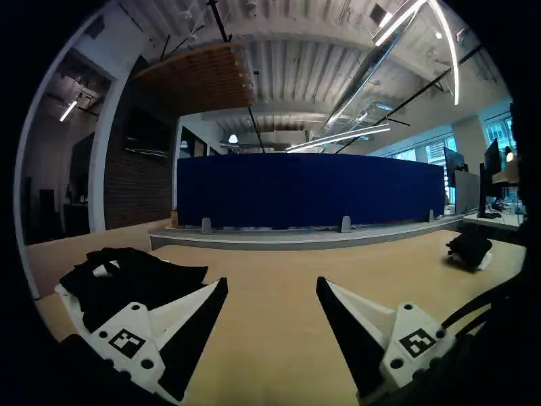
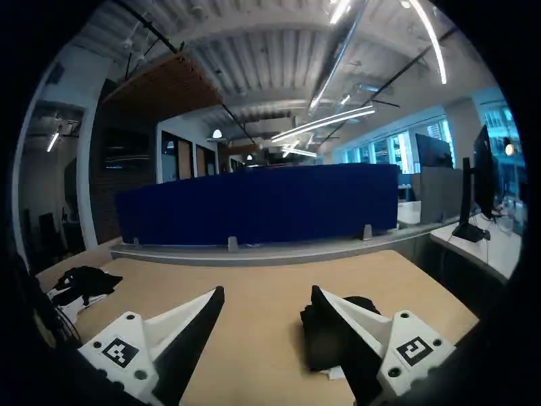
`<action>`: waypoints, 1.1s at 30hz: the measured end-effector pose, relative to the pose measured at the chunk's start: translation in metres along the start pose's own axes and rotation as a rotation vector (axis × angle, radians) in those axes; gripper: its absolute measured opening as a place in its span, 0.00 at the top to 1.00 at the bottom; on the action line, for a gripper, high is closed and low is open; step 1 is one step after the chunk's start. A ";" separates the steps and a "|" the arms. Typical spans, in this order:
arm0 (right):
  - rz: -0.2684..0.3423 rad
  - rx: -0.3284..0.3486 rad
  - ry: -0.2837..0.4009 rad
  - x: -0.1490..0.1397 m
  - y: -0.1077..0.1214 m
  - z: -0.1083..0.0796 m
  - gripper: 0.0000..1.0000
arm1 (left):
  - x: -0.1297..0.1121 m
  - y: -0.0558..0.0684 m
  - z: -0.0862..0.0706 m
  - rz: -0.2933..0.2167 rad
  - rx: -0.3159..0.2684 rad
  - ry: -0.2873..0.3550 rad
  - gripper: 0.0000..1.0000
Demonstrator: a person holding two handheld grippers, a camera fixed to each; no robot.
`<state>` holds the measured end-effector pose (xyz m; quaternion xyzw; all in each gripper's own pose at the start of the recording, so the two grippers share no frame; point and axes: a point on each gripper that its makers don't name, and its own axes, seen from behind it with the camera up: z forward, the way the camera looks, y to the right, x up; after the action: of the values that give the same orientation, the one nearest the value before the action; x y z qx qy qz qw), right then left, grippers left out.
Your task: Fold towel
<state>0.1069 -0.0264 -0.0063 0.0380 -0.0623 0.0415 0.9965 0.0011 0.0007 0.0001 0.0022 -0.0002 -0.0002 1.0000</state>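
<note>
A crumpled black towel (image 1: 135, 277) lies on something white on the wooden table (image 1: 270, 325), just behind the left finger of my left gripper (image 1: 271, 280). That gripper is open with only bare tabletop between its fingers. Farther right a smaller black cloth bundle (image 1: 470, 249) sits on a white piece. In the right gripper view, my right gripper (image 2: 267, 289) is open above the table (image 2: 264, 338), and a compact black cloth bundle (image 2: 328, 335) lies against the inner side of its right finger. The crumpled black towel (image 2: 84, 281) rests far to the left.
A long blue divider panel (image 1: 304, 189) on a grey rail closes off the table's far edge. Monitors (image 2: 483, 183) stand on a white desk to the right. Black cables (image 1: 487, 304) run near the right edge of the left gripper view.
</note>
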 end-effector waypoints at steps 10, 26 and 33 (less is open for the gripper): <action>0.002 -0.043 0.033 -0.048 0.031 -0.001 0.00 | 0.000 0.000 0.001 0.000 0.000 0.000 0.03; 0.033 -0.076 0.067 -0.097 0.048 0.011 0.00 | -0.001 0.000 0.001 0.000 0.000 0.000 0.03; 0.029 -0.062 0.070 -0.103 0.044 0.016 0.00 | -0.001 0.000 0.000 -0.001 0.000 0.000 0.03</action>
<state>-0.0005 0.0081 -0.0002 0.0046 -0.0290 0.0550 0.9981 0.0006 0.0010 0.0002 0.0022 -0.0002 -0.0005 1.0000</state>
